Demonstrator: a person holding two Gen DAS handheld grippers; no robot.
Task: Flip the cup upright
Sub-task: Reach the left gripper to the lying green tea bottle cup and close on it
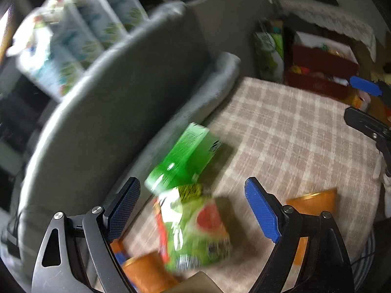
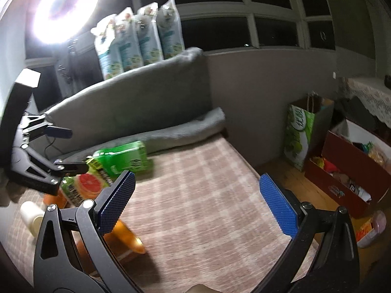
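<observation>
Blue-padded left gripper spread wide above cartons

Two orange cups, two green cartons, four bags.

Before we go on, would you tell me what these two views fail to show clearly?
- Left wrist view: the orange cup is half hidden behind the left gripper finger; motion blur hides its rim.
- Right wrist view: the orange cup sits behind the right gripper finger.
- Carton print: blurred, unreadable.
</observation>
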